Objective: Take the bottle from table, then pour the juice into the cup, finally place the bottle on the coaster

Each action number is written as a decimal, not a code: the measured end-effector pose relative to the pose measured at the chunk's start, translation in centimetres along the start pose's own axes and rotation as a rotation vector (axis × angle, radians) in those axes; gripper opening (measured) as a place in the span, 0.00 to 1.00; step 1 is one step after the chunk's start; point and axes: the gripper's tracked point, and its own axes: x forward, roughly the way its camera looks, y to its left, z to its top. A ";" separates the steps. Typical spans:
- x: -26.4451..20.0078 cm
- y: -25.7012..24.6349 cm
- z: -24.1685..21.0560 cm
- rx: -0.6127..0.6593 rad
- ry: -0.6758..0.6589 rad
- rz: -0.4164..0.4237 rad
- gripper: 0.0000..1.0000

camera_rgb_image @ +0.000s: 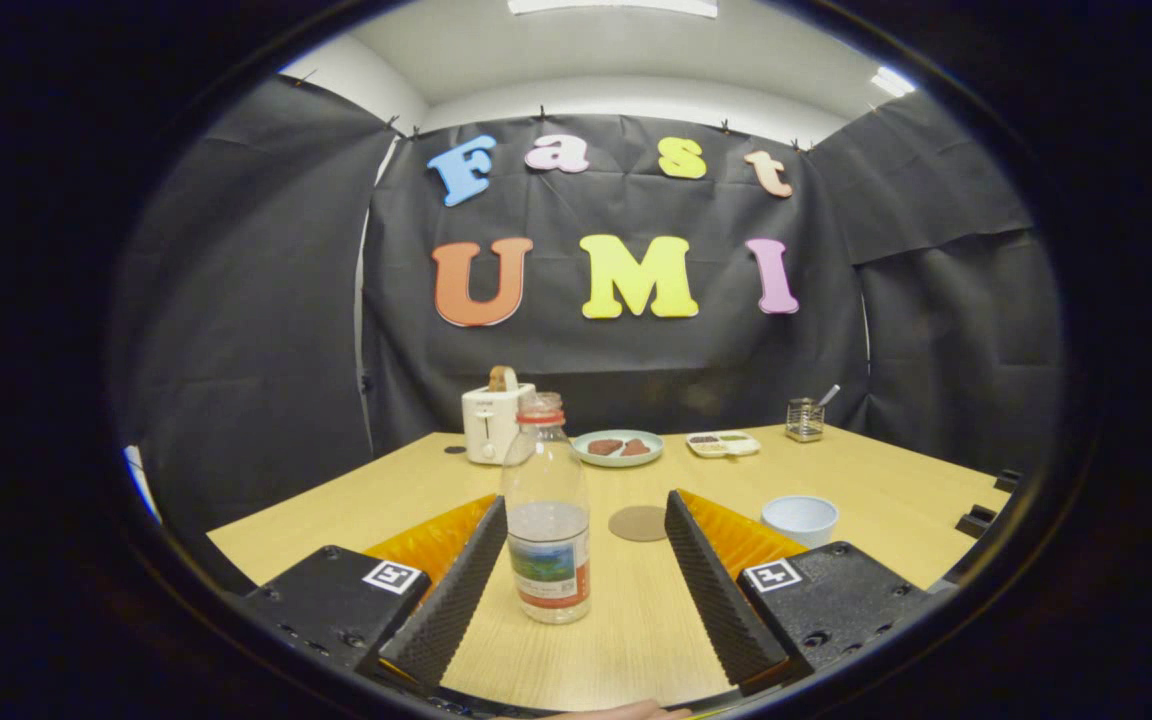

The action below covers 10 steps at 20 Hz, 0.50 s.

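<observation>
A clear plastic bottle (546, 510) with a red neck ring and no cap stands upright on the wooden table (896, 500), partly filled with pale liquid. It sits between my fingers, close beside the left finger (451, 590) and well apart from the right finger (711, 590). My gripper (586, 515) is open around it, with neither finger pressing on it. A round brown coaster (638, 523) lies on the table just beyond the fingertips. A pale blue cup (799, 520) stands to the right of the coaster, past the right finger.
At the back of the table stand a white toaster (492, 424) with a slice in it, a plate (618, 447) with brown pieces, a small divided tray (723, 443) and a glass holder (804, 419) with a utensil. Black cloth walls surround the table.
</observation>
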 end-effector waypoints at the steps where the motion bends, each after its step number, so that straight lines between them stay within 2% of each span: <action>1: 0.5 0.5 -0.8 -0.011 0.015 0.007 1.00; 5: 1.8 2.5 -1.2 0.000 0.015 0.060 1.00; 10: 5.9 3.5 -2.6 0.002 0.036 0.003 1.00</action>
